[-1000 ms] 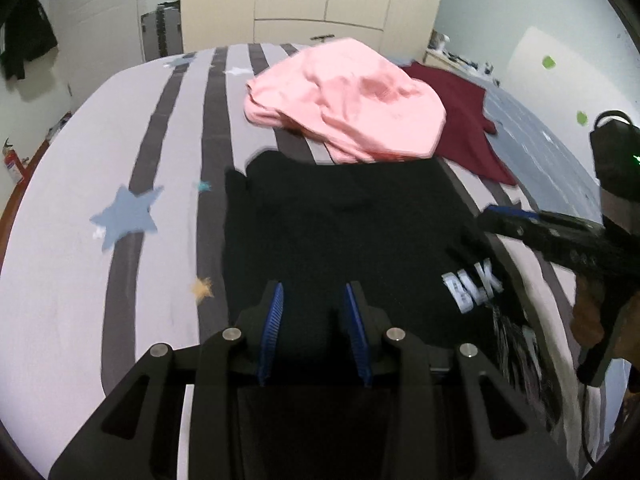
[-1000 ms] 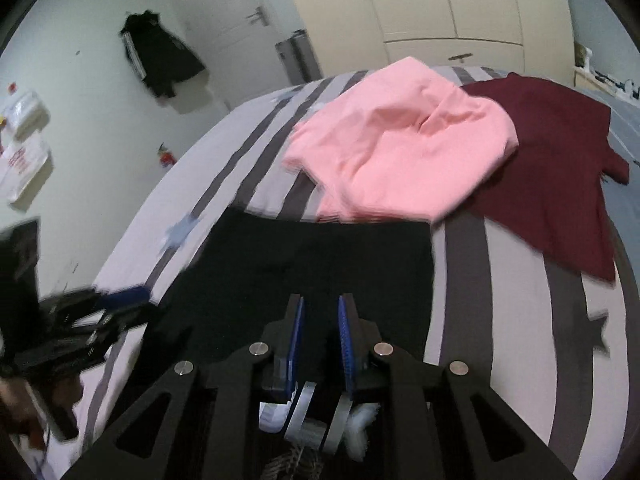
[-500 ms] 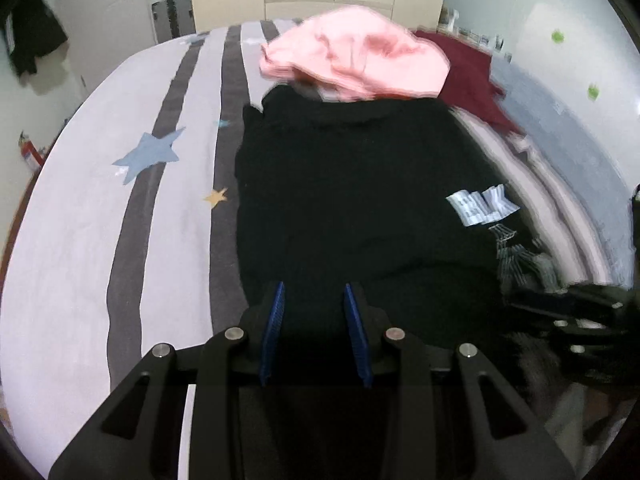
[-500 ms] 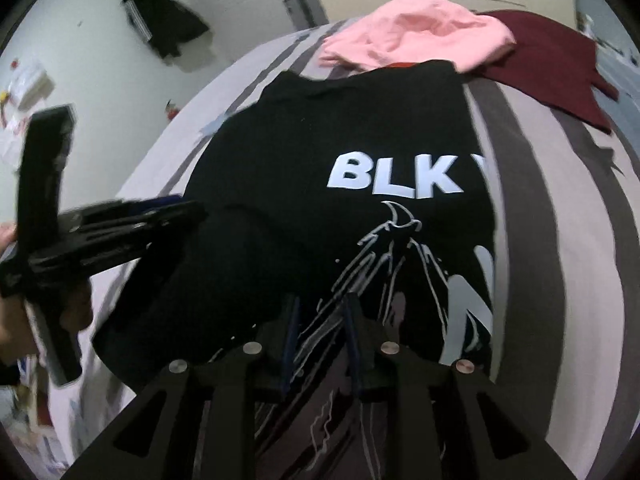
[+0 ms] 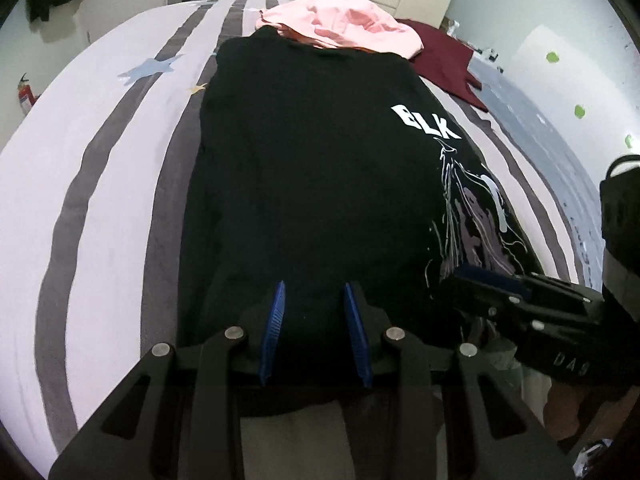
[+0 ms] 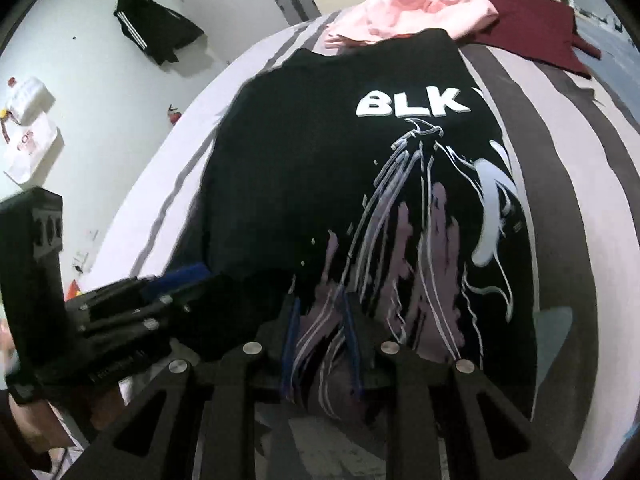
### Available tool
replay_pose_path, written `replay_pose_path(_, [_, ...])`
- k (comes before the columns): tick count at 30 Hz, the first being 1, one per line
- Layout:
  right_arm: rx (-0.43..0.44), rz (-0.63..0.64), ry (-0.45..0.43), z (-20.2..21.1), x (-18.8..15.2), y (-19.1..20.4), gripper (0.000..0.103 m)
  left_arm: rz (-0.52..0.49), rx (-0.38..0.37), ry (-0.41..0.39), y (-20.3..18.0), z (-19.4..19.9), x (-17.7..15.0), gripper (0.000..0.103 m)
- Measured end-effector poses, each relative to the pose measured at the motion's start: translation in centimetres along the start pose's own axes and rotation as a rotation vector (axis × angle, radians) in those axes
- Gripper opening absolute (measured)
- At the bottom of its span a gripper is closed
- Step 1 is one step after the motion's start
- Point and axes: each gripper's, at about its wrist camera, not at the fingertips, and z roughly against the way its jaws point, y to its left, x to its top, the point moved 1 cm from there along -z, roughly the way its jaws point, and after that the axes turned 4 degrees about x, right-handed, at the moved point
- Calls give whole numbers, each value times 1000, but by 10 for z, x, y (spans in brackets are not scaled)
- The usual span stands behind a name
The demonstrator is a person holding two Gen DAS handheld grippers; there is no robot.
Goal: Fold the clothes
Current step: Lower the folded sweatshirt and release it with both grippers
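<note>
Left wrist view: the left gripper [image 5: 314, 334] points down at a bed [image 5: 100, 184] with grey and white stripes, its two blue-padded jaws a little apart with the near hem of a black T-shirt [image 5: 312, 168] pinched between them. The shirt stretches away from the gripper, flat and long, with white "BLK" lettering and a pale graphic off to the gripper's right. A second ago the shirt sat farther from the gripper, shorter and more bunched, right against a pink garment [image 5: 344, 24]; now it is drawn out toward the gripper, and only its far edge touches the pink pile. Beyond that, to the right, lies a dark red garment [image 5: 444, 62]. The right gripper [image 5: 486, 280] sits just beside the left one, at the same hem. In the right wrist view, the right gripper [image 6: 320, 344] is clamped on the printed part of that hem, jaws narrowly parted around the cloth, with the left gripper [image 6: 176, 284] close on its left. Both hands have pulled the shirt toward the bed's near edge. This likely means the shirt is now spread and ready for its first fold.
</note>
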Motion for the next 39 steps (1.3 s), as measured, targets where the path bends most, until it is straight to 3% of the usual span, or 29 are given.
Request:
replay_pose_path(5, [1, -9, -42, 22, 4, 12, 20, 24, -1, -55, 5, 36, 5, 29])
replay_pose_path(9, [-40, -11, -29, 26, -11, 9, 20, 41, 48, -9, 24, 26, -17, 29])
replay_pose_path(12, [-53, -40, -8, 24, -29, -5, 19, -13, 47, -16, 28, 18, -31, 29])
replay_pose_path(17, [-66, -53, -17, 40, -31, -7, 18, 44, 50, -21, 39, 33, -17, 29])
replay_pose_path(21, [-95, -61, -74, 62, -20, -13, 19, 93, 46, -63, 50, 51, -5, 29])
replay_pose_path(25, [-142, -85, -91, 64, -16, -32, 19, 66, 54, -55, 47, 42, -5, 29])
replay_pose_path(30, [-182, -91, -47, 47, -29, -47, 20, 35, 112, -15, 45, 16, -22, 30])
replay_pose_path(35, [-189, -85, -55, 50, -25, -40, 22, 55, 131, -43, 41, 29, -5, 30])
replay_pose_path(39, [-153, -55, -122, 57, 5, -26, 22, 51, 102, -97, 35, 30, 27, 30])
